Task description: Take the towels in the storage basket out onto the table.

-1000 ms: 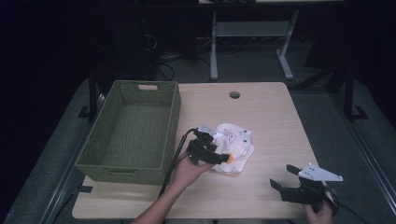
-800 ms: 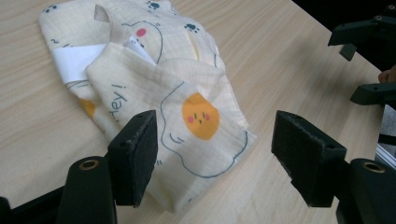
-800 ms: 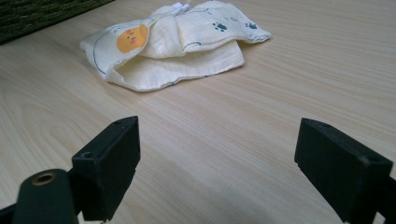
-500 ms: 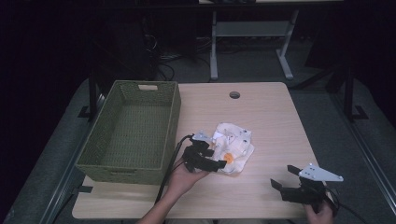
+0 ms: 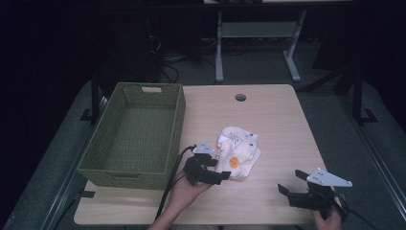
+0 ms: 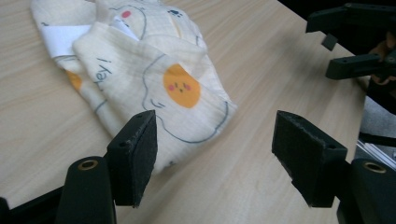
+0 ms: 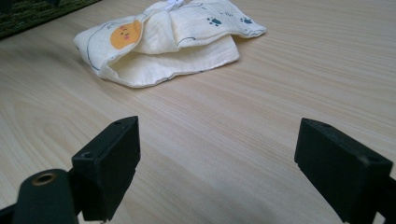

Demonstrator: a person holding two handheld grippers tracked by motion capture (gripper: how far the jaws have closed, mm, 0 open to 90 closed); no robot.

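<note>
Jaws apart — left gripper (image 5: 221, 176) beside cloth (image 5: 238, 150).

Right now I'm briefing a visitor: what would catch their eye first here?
The pale cloth printed with an orange egg yolk, crumpled mid-table, stands out. The left gripper sits at its near edge, jaws open. A green woven basket lies along the table's left side, and the right gripper waits open at the near right corner.

The cloth (image 5: 238, 152) lies on the table (image 5: 277, 124), right of the basket (image 5: 136, 136).
</note>
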